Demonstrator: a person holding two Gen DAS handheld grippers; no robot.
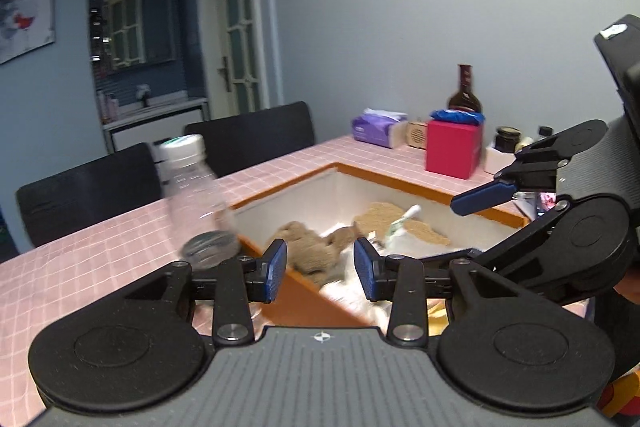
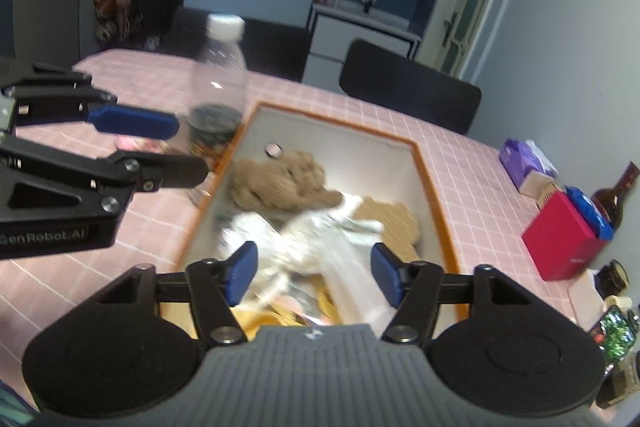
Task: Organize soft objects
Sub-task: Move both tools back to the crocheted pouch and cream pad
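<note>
An orange-rimmed box (image 1: 400, 183) (image 2: 432, 187) with white inner walls sits on the pink checked table. Inside lie a brown plush toy (image 1: 312, 251) (image 2: 276, 183), a flat tan plush piece (image 1: 400, 223) (image 2: 396, 223) and a blurred white soft item (image 2: 320, 251). My left gripper (image 1: 320, 269) is open and empty over the box's near left corner; it also shows in the right wrist view (image 2: 176, 151). My right gripper (image 2: 312, 275) is open above the white item, holding nothing; it shows at the right in the left wrist view (image 1: 492, 211).
A clear plastic bottle (image 1: 196, 195) (image 2: 220, 83) stands by the box's left edge. A red box (image 1: 454, 149) (image 2: 564, 239), purple tissue pack (image 1: 376, 127) (image 2: 524, 159), brown bottle (image 1: 464, 91) and small jars (image 1: 508, 139) stand at the wall. Black chairs (image 1: 252, 135) line the far side.
</note>
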